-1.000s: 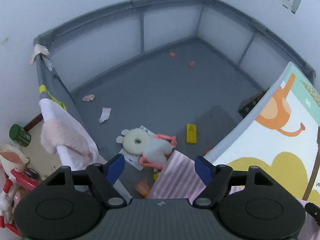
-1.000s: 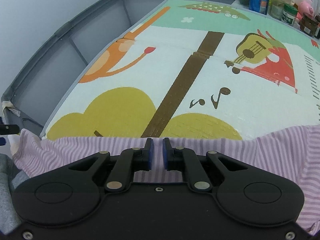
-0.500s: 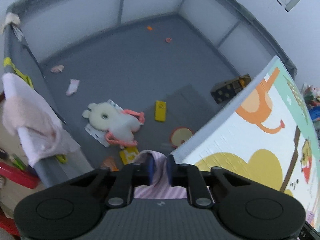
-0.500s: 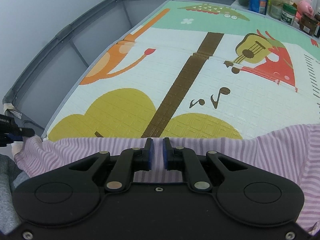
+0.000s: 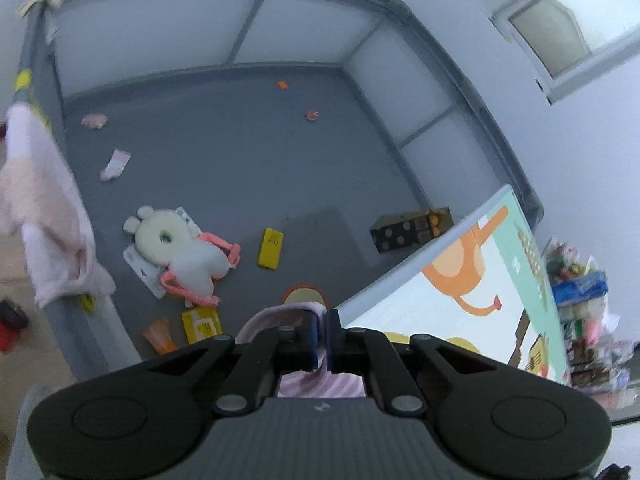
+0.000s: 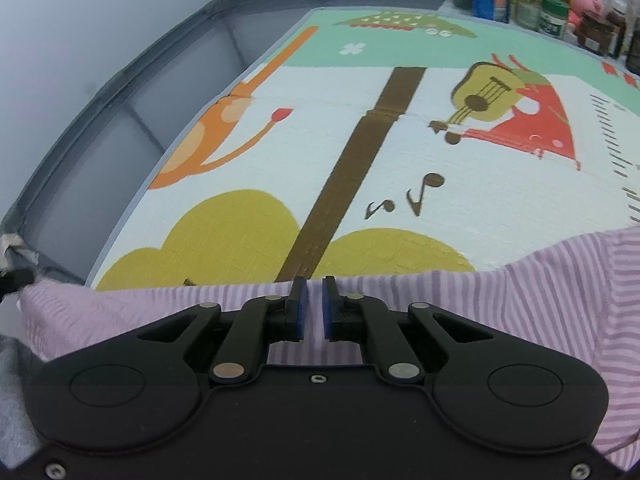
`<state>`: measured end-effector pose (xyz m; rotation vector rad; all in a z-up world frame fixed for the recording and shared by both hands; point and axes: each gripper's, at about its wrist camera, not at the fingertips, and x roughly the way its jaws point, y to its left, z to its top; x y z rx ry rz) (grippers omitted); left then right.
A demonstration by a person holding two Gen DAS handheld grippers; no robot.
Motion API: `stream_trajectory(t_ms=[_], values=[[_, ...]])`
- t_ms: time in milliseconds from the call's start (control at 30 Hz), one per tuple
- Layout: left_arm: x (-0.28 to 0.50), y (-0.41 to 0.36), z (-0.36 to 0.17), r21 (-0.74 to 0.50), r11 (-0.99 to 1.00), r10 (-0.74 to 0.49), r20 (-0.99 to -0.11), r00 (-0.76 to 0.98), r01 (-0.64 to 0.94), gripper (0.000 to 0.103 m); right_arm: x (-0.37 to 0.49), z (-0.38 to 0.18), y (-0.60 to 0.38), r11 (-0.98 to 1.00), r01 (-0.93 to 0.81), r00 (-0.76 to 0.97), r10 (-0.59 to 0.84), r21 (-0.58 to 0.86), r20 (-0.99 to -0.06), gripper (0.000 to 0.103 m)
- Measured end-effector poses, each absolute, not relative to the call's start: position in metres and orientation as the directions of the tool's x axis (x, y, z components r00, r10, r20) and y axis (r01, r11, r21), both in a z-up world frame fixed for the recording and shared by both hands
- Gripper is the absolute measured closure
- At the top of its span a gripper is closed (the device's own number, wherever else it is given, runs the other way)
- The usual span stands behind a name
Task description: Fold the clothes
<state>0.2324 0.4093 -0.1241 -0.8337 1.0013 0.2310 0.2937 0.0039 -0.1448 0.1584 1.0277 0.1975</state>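
Left gripper (image 5: 322, 322), wide open a second ago, now pinched tight on corner of striped garment (image 5: 276, 316) (soft, thin pink-and-white cloth), raised over grey playpen floor (image 5: 240, 160). Right gripper (image 6: 311, 292) unchanged: jaws nearly together, small gap; whether it grips cloth, cannot tell. Garment's edge lies along near side of embossed foam mat (image 6: 480, 184).

Our left gripper (image 5: 322, 330) was matte black, ribbed at its base, with silver pivot screws; our right gripper (image 6: 311, 307) matched it; both had blue pads.
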Motion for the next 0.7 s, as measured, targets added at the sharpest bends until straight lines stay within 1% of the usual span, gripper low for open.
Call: stream_trajectory(t_ms=[200,300,433,467,500,567,633,667,700], values=[[0.217,0.421,-0.141,-0.531,0.649,-0.206,-0.812,0.546,-0.544,0.099,0.296,-0.144,0.002,0.973,-0.076,0.511,0.224,0.216,-0.83,0.097],[0.22,0.419,-0.14,-0.53,0.666,-0.204,-0.807,0.555,-0.526,0.099,0.297,-0.137,-0.005,0.973,-0.057,0.532,0.22,0.224,-0.818,0.097],[0.228,0.418,-0.132,-0.526,0.685,-0.196,-0.8,0.567,-0.504,0.099,0.298,-0.126,-0.017,0.971,-0.033,0.562,0.213,0.236,-0.799,0.093],[0.23,0.418,-0.13,-0.527,0.686,-0.195,-0.797,0.571,-0.502,0.099,0.3,-0.121,-0.026,0.97,-0.028,0.569,0.216,0.243,-0.794,0.09],[0.231,0.418,-0.128,-0.528,0.687,-0.194,-0.795,0.575,-0.499,0.099,0.303,-0.116,-0.034,0.968,-0.024,0.567,0.221,0.252,-0.793,0.085],[0.234,0.417,-0.126,-0.526,0.693,-0.193,-0.794,0.576,-0.493,0.098,0.307,-0.108,-0.051,0.966,-0.023,0.564,0.226,0.259,-0.794,0.081],[0.235,0.415,-0.124,-0.517,0.701,-0.187,-0.798,0.573,-0.491,0.098,0.311,-0.101,-0.07,0.966,-0.031,0.559,0.228,0.255,-0.797,0.075],[0.234,0.415,-0.124,-0.517,0.701,-0.186,-0.798,0.573,-0.492,0.098,0.313,-0.099,-0.079,0.966,-0.033,0.551,0.233,0.258,-0.801,0.069],[0.234,0.415,-0.125,-0.518,0.699,-0.187,-0.798,0.573,-0.493,0.098,0.315,-0.097,-0.088,0.966,-0.031,0.545,0.232,0.257,-0.806,0.068]])
